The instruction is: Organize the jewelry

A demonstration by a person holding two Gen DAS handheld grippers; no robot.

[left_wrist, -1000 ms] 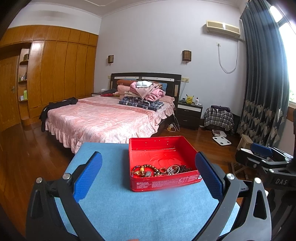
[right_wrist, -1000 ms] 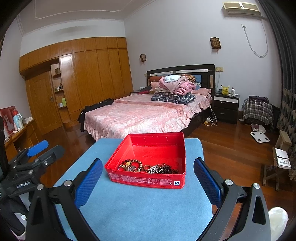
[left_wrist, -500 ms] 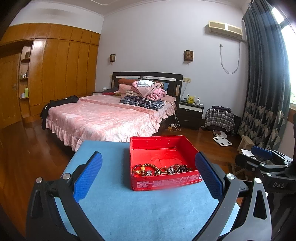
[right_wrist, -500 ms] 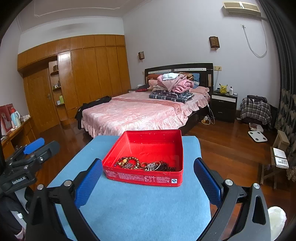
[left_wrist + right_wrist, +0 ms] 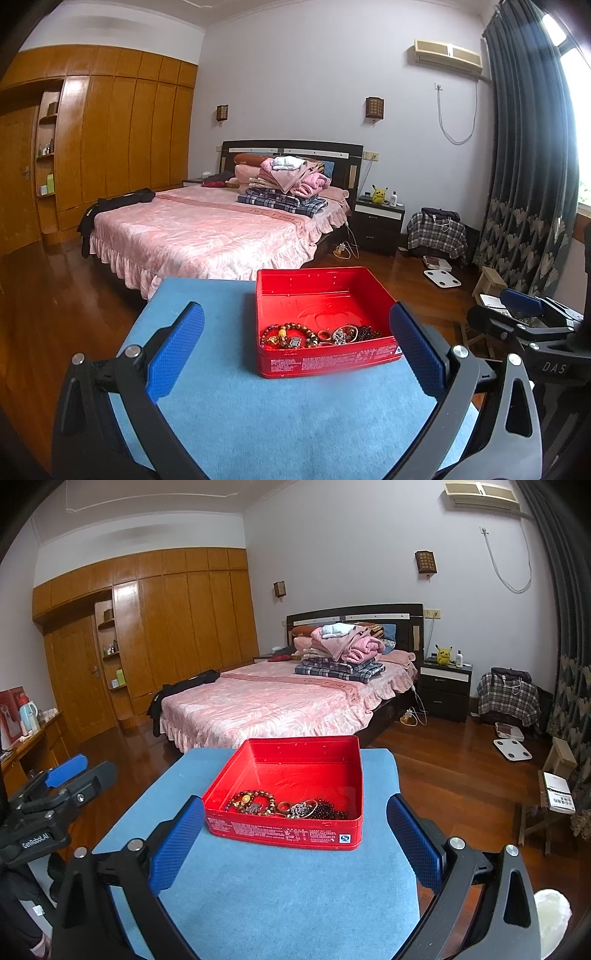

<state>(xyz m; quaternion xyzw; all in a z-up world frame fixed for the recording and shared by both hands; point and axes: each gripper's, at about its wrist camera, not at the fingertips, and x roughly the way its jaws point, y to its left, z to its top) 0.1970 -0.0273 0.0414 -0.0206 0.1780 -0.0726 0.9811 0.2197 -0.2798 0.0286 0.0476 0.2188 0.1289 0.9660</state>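
A red tin box [image 5: 325,360] stands on a blue-topped table [image 5: 258,417]. In its near part lies a heap of jewelry [image 5: 317,335]: brown bead bracelets, a ring and dark bead strings. The box [image 5: 284,830] and the jewelry [image 5: 284,806] also show in the right wrist view. My left gripper [image 5: 295,350] is open and empty, a little short of the box, left of the right one. My right gripper [image 5: 295,843] is open and empty, just short of the box's front wall. Each gripper appears in the other's view: the right [image 5: 524,314] and the left [image 5: 70,771].
The table [image 5: 277,904] is small, with its edges close on the left, right and far sides. Beyond it are a wooden floor [image 5: 55,302], a pink bed [image 5: 221,229] with folded clothes, a wardrobe wall, a nightstand [image 5: 378,218] and a small stool [image 5: 543,794].
Both grippers have shifted slightly, tilting the views up a little. Both stay open and empty. The box and the jewelry have not moved.
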